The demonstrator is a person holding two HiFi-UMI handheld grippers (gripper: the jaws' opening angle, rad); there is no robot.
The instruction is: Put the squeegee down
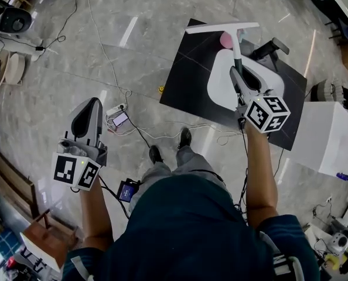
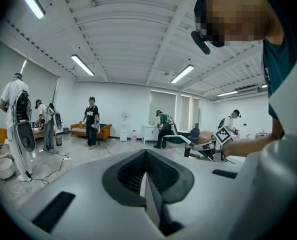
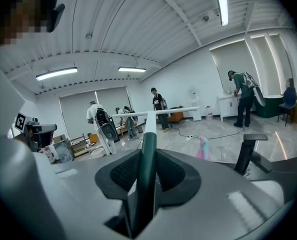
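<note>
Over the black floor mat (image 1: 186, 84), the right gripper (image 1: 241, 78) clamps the squeegee (image 1: 235, 43) by its handle, blade forward for set-down; the left gripper (image 1: 93, 105) is closed, empty.

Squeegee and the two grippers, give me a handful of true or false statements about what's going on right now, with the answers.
1. The right gripper is shut on the squeegee by its handle. True.
2. The left gripper holds a pink bottle. False: its jaws are together with nothing between them.
3. The squeegee lies flat on the black mat. False: it is held up in the air above the mat, blade end pointing away from the person.
4. The black mat lies on the floor ahead of the person's feet. True.
5. A small pink thing shows near the squeegee's blade in the head view. True.
</note>
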